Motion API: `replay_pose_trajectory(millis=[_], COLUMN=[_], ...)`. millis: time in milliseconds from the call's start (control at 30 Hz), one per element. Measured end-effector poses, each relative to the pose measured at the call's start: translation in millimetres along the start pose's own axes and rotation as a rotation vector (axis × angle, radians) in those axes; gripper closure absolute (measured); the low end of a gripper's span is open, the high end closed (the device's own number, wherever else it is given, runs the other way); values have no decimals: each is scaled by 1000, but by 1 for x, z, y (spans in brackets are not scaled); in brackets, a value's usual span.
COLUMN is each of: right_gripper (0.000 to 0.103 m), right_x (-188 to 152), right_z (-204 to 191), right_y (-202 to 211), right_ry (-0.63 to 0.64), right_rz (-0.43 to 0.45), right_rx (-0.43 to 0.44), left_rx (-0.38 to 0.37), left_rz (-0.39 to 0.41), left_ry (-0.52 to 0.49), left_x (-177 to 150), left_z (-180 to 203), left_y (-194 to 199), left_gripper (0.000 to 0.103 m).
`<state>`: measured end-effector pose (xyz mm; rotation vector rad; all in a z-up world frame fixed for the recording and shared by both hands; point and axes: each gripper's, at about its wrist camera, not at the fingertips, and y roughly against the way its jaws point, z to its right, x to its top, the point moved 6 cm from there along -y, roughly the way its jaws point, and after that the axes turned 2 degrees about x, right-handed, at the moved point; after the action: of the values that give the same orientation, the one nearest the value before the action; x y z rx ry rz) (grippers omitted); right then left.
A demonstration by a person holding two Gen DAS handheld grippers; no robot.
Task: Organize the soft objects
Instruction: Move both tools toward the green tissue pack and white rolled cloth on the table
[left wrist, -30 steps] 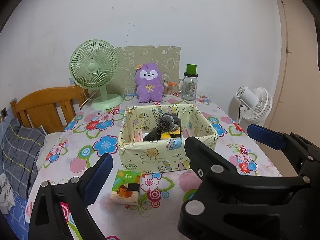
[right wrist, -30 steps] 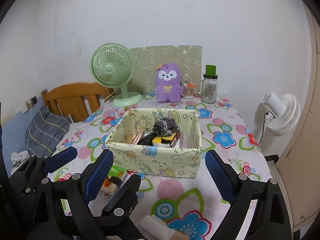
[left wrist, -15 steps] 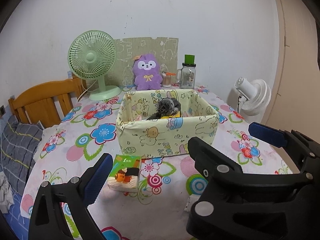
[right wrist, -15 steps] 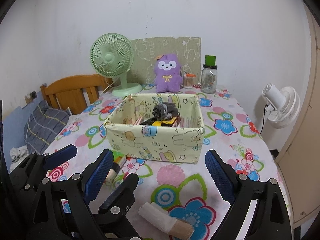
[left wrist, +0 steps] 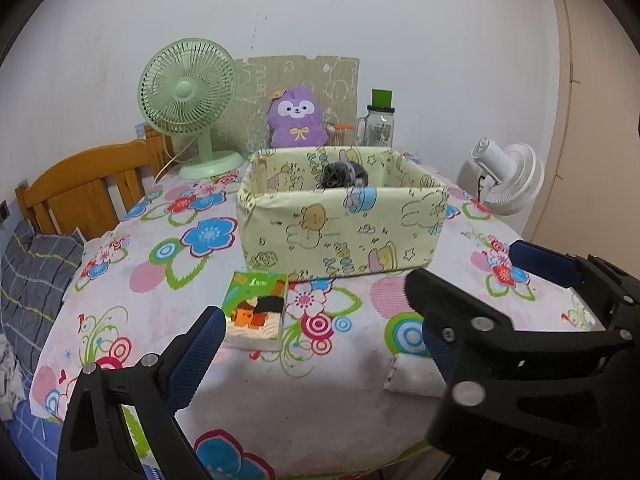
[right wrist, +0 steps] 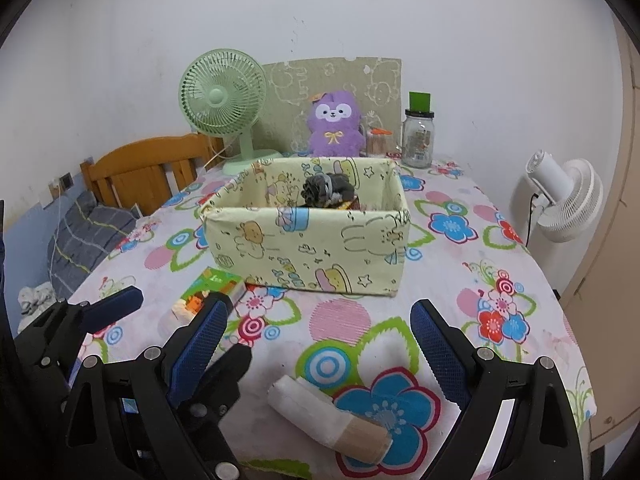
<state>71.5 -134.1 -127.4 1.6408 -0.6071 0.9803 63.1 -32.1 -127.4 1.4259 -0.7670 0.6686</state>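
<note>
A yellow cartoon-print fabric box [left wrist: 344, 236] [right wrist: 308, 248] stands mid-table with a grey rolled sock [left wrist: 340, 174] [right wrist: 328, 190] showing over its rim. In front of it lies a green and orange tissue pack [left wrist: 256, 312] [right wrist: 208, 294]. A white rolled cloth with a beige end [right wrist: 328, 416] [left wrist: 412, 376] lies near the front edge. My left gripper [left wrist: 314, 348] hangs open just behind the tissue pack. My right gripper [right wrist: 316, 344] [left wrist: 472, 268] is open above the roll, holding nothing. A purple plush [left wrist: 296, 118] [right wrist: 336, 124] sits at the back.
A green desk fan [left wrist: 186, 92] and a glass jar with a green lid [right wrist: 418, 140] stand at the back of the flowered tablecloth [right wrist: 340, 320]. A wooden chair [left wrist: 84, 188] is on the left, a white floor fan [right wrist: 564, 196] on the right.
Both cameras have sunk lower toward the table's near side, so the box now shows side-on. The white roll has come into view. Both grippers stay open.
</note>
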Motion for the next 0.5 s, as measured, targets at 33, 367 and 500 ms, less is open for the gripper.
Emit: replay_pose_trajectory(millis=[33,367,500], right_gripper=[8,9,15], right_x=[-2,-26,-39], right_z=[1,8,13], right_y=[-1,-12,-17], right_ry=[0,0,-5], right_rz=[-1,-49,-80], right_rx=[-1,-23,-31], left_rx=[3,7,-4], left_rz=[-3,-56,-72], left_ry=[0,-19,-28], left_x=[-2,-30,-39], left_z=[-1,-6,-4], left_y=[-1,-14,-17], left_gripper=[3,3,3])
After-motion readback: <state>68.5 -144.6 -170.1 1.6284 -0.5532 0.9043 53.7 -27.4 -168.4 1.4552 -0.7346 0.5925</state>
